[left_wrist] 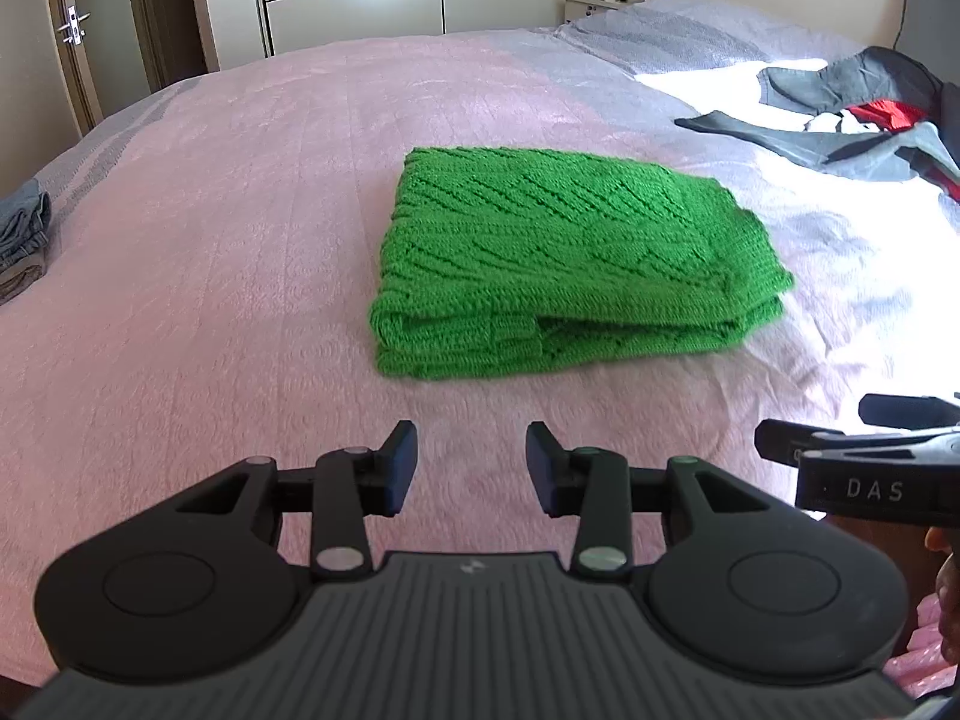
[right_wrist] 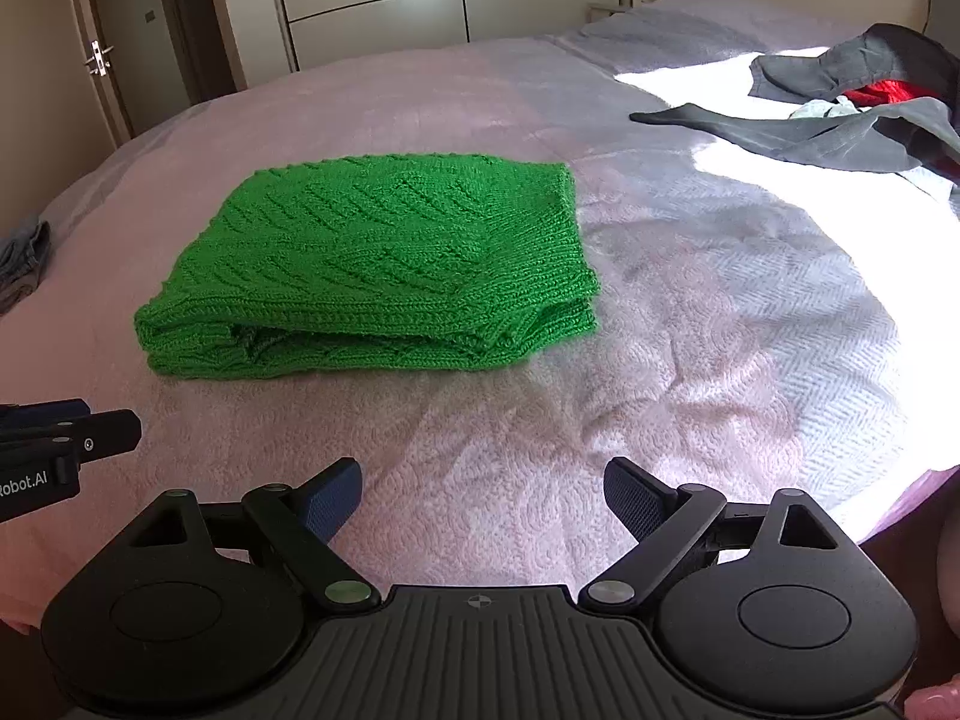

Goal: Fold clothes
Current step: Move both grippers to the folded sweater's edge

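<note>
A green knitted sweater [left_wrist: 558,264] lies folded in a neat rectangle on the pink bedspread [left_wrist: 210,240]; it also shows in the right wrist view [right_wrist: 378,270]. My left gripper [left_wrist: 471,468] is open and empty, a short way in front of the sweater's near edge. My right gripper [right_wrist: 483,495] is open wider and empty, in front of the sweater's right corner. Each gripper shows at the edge of the other's view: the right one [left_wrist: 864,462] and the left one [right_wrist: 60,450].
A pile of unfolded grey, red and white clothes [left_wrist: 870,114] lies at the far right of the bed, also in the right wrist view [right_wrist: 858,102]. Folded grey clothes [left_wrist: 24,228] sit at the left edge. Pillows [left_wrist: 690,36], wardrobe and door stand behind.
</note>
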{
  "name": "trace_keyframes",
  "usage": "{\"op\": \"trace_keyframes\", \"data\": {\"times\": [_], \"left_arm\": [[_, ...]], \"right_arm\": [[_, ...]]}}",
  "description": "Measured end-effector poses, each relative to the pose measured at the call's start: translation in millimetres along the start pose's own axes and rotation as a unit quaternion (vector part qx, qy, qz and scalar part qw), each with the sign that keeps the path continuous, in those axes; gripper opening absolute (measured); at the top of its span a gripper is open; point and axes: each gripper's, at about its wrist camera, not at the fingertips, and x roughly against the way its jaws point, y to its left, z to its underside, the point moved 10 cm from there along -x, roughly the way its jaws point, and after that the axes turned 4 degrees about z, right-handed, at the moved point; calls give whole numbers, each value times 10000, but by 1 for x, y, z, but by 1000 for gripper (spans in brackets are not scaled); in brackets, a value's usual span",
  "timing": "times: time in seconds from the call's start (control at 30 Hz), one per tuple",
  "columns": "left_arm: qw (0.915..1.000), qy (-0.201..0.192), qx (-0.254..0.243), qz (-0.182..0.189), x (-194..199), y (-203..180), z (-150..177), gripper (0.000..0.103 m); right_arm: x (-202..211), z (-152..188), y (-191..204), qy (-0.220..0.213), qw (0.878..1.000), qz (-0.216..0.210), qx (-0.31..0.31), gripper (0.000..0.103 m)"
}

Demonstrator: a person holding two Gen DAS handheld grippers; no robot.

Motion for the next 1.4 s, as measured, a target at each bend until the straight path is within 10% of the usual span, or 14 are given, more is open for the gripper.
{"op": "trace_keyframes", "data": {"times": [0.83,1.1,1.23,1.4], "left_arm": [[10000,31,89,-16,14,4,20,40],[9975,-320,367,512,-1,15,-5,26],[9945,-496,498,774,-18,23,-31,18],[9891,-716,660,1101,-38,33,-64,16]], "right_arm": [[20,10,27,-136,9980,7,614,90],[9,-4,0,-348,9974,-570,-283,90],[1,-29,-42,-635,9794,-1084,-1580,36],[-18,-75,-66,-1003,9571,-1501,-2266,36]]}}
